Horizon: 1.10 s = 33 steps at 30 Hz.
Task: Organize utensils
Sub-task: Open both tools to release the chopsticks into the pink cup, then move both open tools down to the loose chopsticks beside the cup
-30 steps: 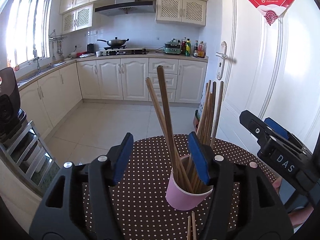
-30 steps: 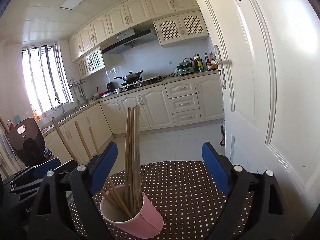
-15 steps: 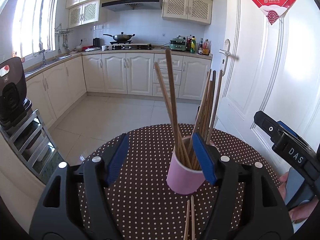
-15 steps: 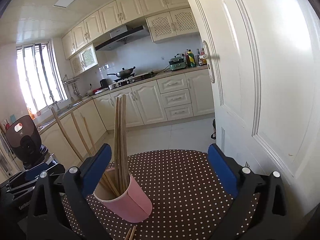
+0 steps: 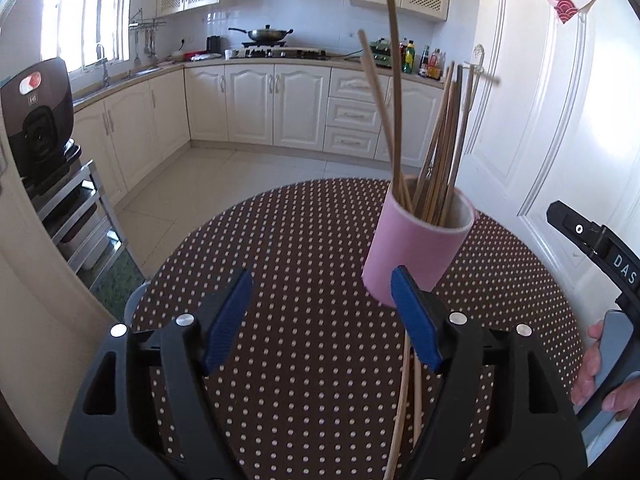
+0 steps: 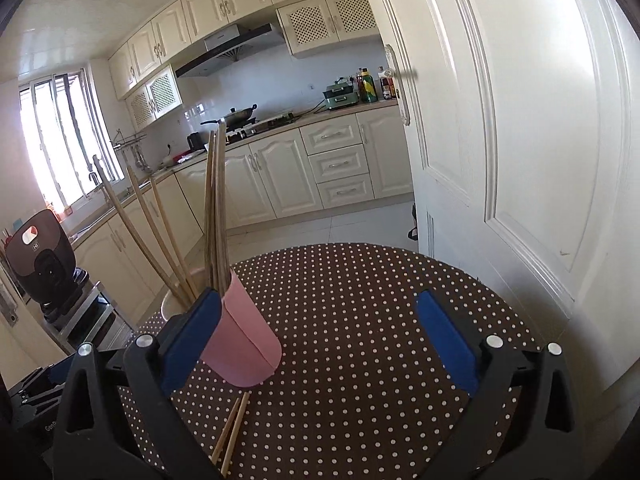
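A pink cup [image 5: 416,248] stands on the round, dotted brown table [image 5: 300,240], with several wooden chopsticks [image 5: 436,140] upright in it. Two loose chopsticks [image 5: 408,392] lie on the cloth in front of the cup, partly hidden under my left gripper's right finger. My left gripper [image 5: 321,276] is low over the table with its jaws opening and nothing between them; the cup is just past its right fingertip. My right gripper [image 6: 318,298] is wide open and holds nothing. In its view the cup [image 6: 244,344] is by its left finger, above the loose chopsticks [image 6: 232,428].
A white door [image 6: 520,120] stands close behind the table on the right. A black appliance [image 5: 36,120] sits on a metal rack at the left, beside the table's edge. Cream kitchen cabinets [image 5: 280,108] line the far wall across a tiled floor.
Both grippers have sunk and tipped down toward the table, and both jaws stand wider. The cup, once between the left fingers, is now by the right fingertip. The loose chopsticks have come into view.
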Tool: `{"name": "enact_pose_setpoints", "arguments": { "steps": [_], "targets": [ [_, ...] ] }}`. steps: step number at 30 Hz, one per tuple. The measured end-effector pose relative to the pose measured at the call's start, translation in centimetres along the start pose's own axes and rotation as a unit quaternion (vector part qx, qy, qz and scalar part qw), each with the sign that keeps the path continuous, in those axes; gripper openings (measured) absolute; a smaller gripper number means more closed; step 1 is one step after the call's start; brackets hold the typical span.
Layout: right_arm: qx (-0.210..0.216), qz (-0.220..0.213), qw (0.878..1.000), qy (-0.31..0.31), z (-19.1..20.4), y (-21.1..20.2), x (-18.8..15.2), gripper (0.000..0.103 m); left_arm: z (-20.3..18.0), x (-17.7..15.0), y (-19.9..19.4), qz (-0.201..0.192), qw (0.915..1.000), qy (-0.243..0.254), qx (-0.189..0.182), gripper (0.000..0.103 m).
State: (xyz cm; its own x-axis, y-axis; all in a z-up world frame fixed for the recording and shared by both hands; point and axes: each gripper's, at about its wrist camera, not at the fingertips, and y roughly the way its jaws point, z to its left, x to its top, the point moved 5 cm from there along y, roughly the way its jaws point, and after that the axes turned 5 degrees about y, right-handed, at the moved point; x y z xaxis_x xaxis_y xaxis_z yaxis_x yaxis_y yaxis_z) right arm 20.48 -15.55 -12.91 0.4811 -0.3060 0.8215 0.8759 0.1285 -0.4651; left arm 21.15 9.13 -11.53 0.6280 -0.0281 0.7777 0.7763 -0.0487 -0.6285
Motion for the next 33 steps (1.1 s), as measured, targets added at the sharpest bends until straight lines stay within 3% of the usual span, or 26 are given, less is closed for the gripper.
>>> {"name": "enact_pose_setpoints", "arguments": {
  "steps": [8, 18, 33],
  "targets": [
    [-0.014, 0.055, 0.998, 0.013, -1.9, 0.7, -4.0, 0.095, -0.3, -3.7, 1.3, 0.045, 0.9989, -0.006, -0.003, 0.074],
    [-0.021, 0.111, 0.994, 0.009, -2.4, 0.7, -7.6, 0.095, -2.0, -7.2, 2.8, 0.104, 0.994, 0.032, -0.018, 0.074],
    [0.001, 0.142, 0.99, 0.005, -1.0, -0.1, -9.4, 0.095, -4.2, -8.0, 3.6, 0.124, 0.9899, 0.057, -0.037, 0.074]
  ]
}}
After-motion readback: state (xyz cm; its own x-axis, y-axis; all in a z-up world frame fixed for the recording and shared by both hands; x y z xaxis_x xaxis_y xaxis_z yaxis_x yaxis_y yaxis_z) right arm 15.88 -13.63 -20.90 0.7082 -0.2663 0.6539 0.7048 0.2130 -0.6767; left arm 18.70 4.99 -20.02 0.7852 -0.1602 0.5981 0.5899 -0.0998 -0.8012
